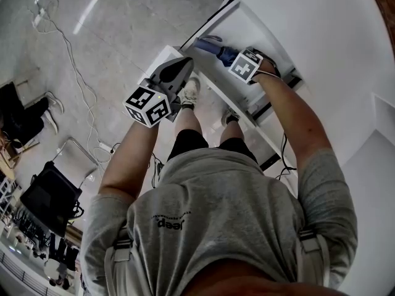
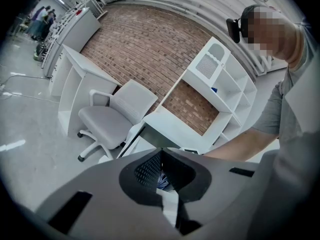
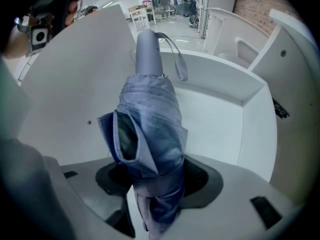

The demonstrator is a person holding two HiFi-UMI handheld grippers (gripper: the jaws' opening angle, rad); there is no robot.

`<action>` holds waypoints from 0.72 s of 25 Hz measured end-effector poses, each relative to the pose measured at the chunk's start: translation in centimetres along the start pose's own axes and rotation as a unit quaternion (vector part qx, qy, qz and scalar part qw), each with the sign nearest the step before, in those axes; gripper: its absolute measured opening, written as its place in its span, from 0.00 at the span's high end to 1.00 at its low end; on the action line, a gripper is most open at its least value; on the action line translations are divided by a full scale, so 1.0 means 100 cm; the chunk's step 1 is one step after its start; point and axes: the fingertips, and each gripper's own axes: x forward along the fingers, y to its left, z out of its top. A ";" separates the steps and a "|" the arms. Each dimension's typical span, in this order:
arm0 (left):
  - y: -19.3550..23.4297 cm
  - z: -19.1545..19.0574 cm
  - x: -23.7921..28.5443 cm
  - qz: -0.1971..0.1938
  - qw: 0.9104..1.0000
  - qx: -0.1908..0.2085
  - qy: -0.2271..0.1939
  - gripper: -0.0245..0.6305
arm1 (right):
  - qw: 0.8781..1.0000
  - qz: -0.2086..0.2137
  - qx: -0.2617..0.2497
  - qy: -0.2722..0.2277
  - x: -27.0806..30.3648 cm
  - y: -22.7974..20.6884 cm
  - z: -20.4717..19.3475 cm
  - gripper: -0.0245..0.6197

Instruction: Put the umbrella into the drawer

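My right gripper (image 3: pixel 155 180) is shut on a folded blue umbrella (image 3: pixel 150 134), with the fabric bunched between the pads. The umbrella's grey handle (image 3: pixel 148 54) and its wrist loop point away from me, down into the open white drawer (image 3: pixel 220 116). In the head view the right gripper (image 1: pixel 233 57) holds the umbrella (image 1: pixel 213 46) low inside the drawer (image 1: pixel 254 32) of a white desk. My left gripper (image 1: pixel 184 64) hovers just left of the drawer's front corner. Its jaws are together with nothing in them, and in the left gripper view (image 2: pixel 162 176) a sliver of blue shows past them.
The drawer's white walls (image 3: pixel 260 129) close in around the umbrella. A white swivel chair (image 2: pixel 112 116) and white shelving (image 2: pixel 220 79) stand before a brick wall. The person's shoes (image 1: pixel 191 91) are under the desk edge. Cables (image 1: pixel 77 73) trail over the floor at left.
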 end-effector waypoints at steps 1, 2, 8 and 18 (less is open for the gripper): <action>0.000 0.000 -0.001 0.000 1.000 0.000 0.000 0.93 | 1.000 -0.002 -0.002 0.003 0.002 0.000 0.000 0.56; 0.000 0.000 -0.001 0.000 1.000 -0.001 -0.001 0.93 | 1.000 -0.003 -0.004 0.007 0.004 0.000 -0.001 0.56; 0.003 -0.002 -0.002 -0.001 1.000 -0.003 0.000 0.93 | 1.000 -0.006 -0.018 0.025 0.015 0.001 -0.004 0.56; 0.005 -0.007 -0.008 -0.003 1.000 -0.010 0.003 0.93 | 0.998 -0.015 -0.032 0.055 0.031 0.005 -0.002 0.56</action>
